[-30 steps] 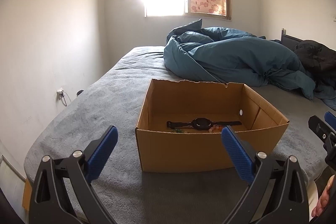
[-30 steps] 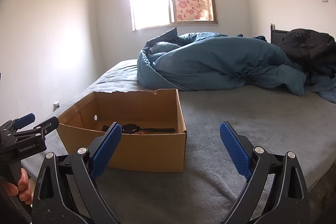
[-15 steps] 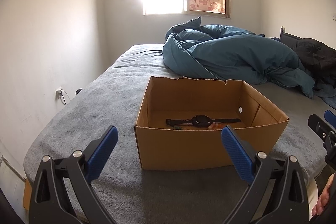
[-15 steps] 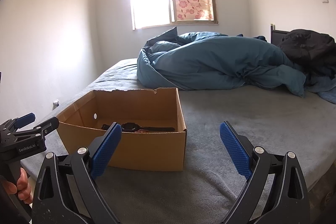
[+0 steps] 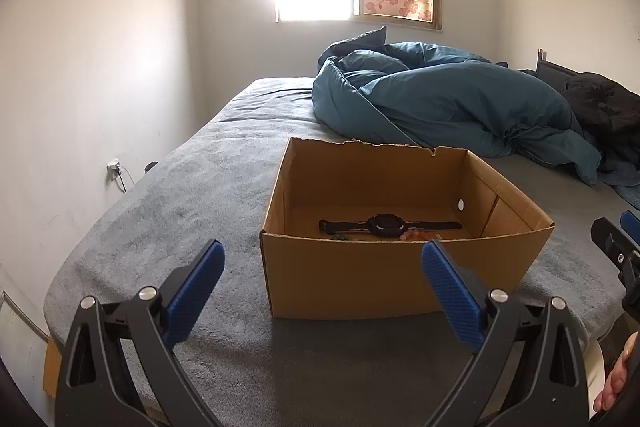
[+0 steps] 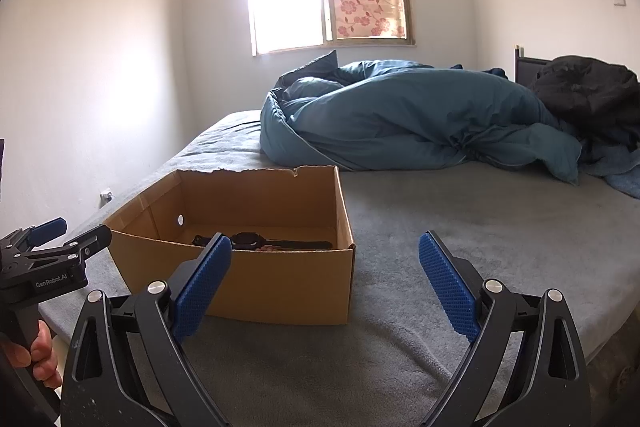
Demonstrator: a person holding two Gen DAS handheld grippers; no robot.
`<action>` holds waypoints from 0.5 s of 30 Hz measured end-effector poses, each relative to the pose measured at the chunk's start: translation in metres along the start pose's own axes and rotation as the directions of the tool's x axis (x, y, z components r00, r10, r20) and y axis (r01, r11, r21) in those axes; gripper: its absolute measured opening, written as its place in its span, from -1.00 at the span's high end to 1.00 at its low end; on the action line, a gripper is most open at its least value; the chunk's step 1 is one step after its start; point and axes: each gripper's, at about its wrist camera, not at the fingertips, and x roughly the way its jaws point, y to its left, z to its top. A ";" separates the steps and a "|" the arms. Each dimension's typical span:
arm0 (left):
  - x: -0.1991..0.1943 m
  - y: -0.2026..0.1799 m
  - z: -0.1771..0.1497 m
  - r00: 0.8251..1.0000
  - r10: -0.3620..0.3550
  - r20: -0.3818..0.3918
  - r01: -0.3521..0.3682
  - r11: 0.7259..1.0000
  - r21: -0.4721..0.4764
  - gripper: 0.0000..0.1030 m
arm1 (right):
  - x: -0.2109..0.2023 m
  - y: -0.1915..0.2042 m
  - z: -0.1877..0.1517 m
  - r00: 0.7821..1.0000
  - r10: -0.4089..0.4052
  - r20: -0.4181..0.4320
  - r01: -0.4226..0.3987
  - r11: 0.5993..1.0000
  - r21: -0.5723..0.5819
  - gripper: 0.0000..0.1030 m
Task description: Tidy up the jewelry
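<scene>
An open cardboard box (image 5: 384,279) (image 6: 280,287) sits on the grey bed cover near the front edge. Inside it lies a black wristwatch (image 5: 386,225) (image 6: 248,239), stretched flat, with small green and orange pieces (image 5: 416,235) beside it, mostly hidden by the front wall. My left gripper (image 5: 322,275) hovers open in front of the box, with nothing between its blue pads. My right gripper (image 6: 324,267) is open too, empty, level with the box's right corner. Each view catches the other gripper at its side edge.
A bunched teal duvet (image 5: 440,107) (image 6: 400,119) lies behind the box, and dark clothing (image 6: 588,91) is piled by the headboard at the right. A white wall with a socket (image 5: 114,165) runs along the left. Grey bed surface (image 6: 480,227) stretches right of the box.
Both views have sunk slightly, so the box's inside shows less than before. The watch and box have not moved, and both grippers stay open.
</scene>
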 end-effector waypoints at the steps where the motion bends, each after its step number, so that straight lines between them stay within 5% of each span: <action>1: 0.001 0.000 0.000 1.000 -0.005 -0.006 0.005 1.000 0.000 -0.88 | 0.000 -0.001 0.000 1.000 0.001 0.000 -0.001 1.000 0.001 -0.76; 15: 0.004 0.001 0.002 1.000 -0.008 -0.019 0.008 1.000 -0.001 -0.89 | 0.001 -0.001 0.001 1.000 0.003 0.000 -0.003 1.000 0.003 -0.76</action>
